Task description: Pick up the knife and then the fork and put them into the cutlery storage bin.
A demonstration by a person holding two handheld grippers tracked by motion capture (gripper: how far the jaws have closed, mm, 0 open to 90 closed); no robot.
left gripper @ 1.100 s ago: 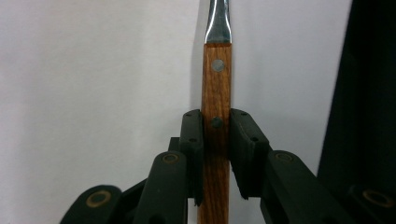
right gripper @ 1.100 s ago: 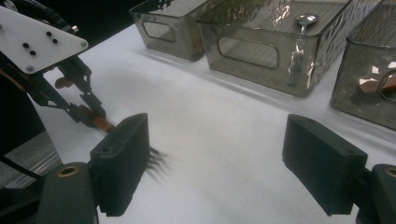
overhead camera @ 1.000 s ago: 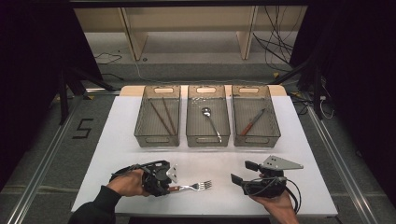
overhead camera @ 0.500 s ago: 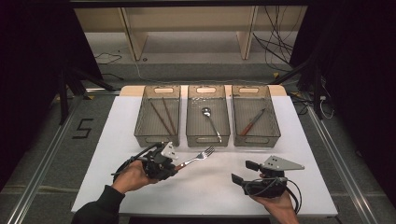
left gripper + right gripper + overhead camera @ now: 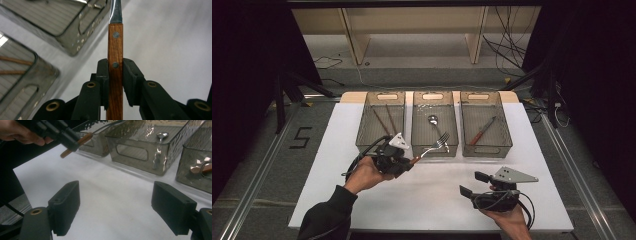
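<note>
The left gripper is seen clamped on the wooden handle of a fork, its two black jaws pressed flat against either side of the wood just below the lower rivet, as the left gripper view makes plain. A second ago the fork lay low over the white table near the front edge; it has since been lifted and carried forward, and its tines are now held raised at the near rim of the middle bin, where a spoon already lies. The left bin beside it is seen to hold chopsticks, and the right bin a wooden-handled knife, so the cutlery appears to be sorted by kind. From the lift and the heading, the fork is judged to be bound for the middle bin, with only the last reach over the rim and the release left to be done. The right gripper is held low over the table at the near right, its jaws spread wide apart and empty, well clear of the bins.
</note>
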